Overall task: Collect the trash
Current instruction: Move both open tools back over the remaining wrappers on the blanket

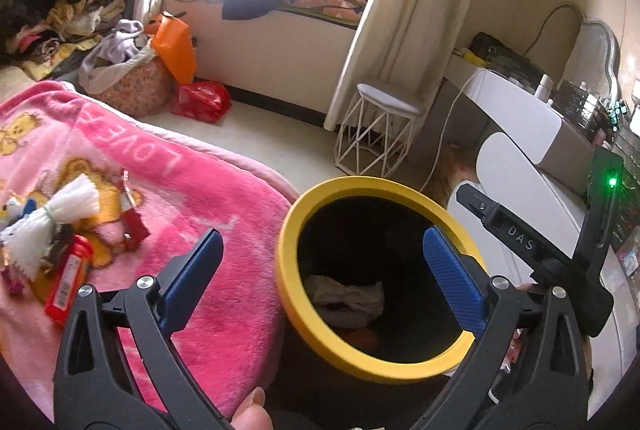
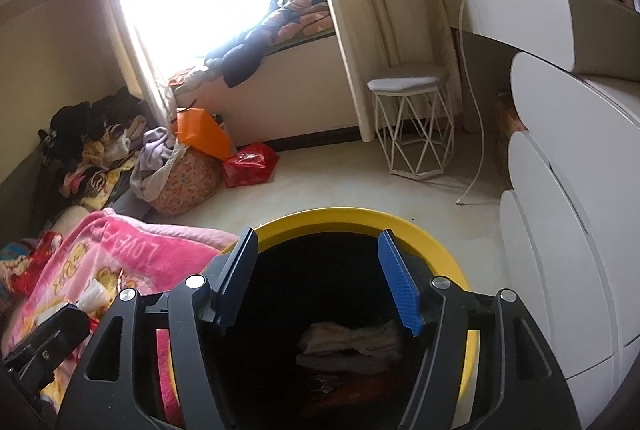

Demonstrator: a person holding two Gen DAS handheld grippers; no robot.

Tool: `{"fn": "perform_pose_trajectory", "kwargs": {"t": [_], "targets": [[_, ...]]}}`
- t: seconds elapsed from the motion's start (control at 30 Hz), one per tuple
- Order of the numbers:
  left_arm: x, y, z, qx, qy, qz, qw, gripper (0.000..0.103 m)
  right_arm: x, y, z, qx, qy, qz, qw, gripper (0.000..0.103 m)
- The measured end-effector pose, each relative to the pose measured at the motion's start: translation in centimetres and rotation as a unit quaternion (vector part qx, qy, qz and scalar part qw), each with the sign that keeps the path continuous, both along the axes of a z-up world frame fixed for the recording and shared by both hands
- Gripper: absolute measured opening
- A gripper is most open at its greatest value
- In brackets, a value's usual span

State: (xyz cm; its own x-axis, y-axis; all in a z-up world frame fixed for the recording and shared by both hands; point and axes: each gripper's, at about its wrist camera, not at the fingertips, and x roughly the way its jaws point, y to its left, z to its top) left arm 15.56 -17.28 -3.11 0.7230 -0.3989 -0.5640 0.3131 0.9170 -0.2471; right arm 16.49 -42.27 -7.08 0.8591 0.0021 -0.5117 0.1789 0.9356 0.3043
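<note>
A round bin with a yellow rim (image 1: 288, 242) (image 2: 440, 246) and a black inside stands beside the bed. Crumpled pale paper (image 1: 346, 296) (image 2: 352, 344) lies at its bottom, with something orange-red under it. My left gripper (image 1: 322, 250) hangs open above the bin's near-left rim, nothing between its blue pads. My right gripper (image 2: 318, 246) is open over the bin's mouth, also empty. On the pink blanket (image 1: 208, 198) lie a white tassel (image 1: 60, 210), a red packet (image 1: 66, 282) and other small scraps. The right gripper's black body (image 1: 520, 242) shows in the left wrist view.
A white wire stool (image 1: 380, 134) (image 2: 412, 126) stands by the curtain. White rounded drawers (image 2: 568, 230) and a dressing table fill the right. Clothes, an orange bag (image 2: 204, 134), a red bag (image 2: 252, 164) and a patterned basket (image 1: 132, 90) crowd the far left floor.
</note>
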Motion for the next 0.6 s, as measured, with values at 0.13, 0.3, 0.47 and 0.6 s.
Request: {"fn": "perform_pose_trajectory", "kwargs": {"t": [0.13,0.3,0.47,0.6], "targets": [[-0.5,1.3,0.3,0.002,-0.006,0.013,0.9999,0.092,-0.1,1.4,0.6,0.004,-0.007,0.020,1.000,0.071],[-1.3,3.2,0.8,0.003,-0.016,0.028,0.9995,0.092,-0.3,3.4,1.6,0.000,-0.016,0.043,0.999,0.073],[-1.8,4.7,1.2,0.006,-0.025,0.043,0.9988,0.092,-0.5,4.9,2.1,-0.004,-0.018,0.061,0.998,0.073],[-2.2,6.0,1.6,0.004,-0.031,0.057,0.9979,0.092,-0.7,6.0,2.5,-0.010,-0.020,0.072,0.997,0.073]]}}
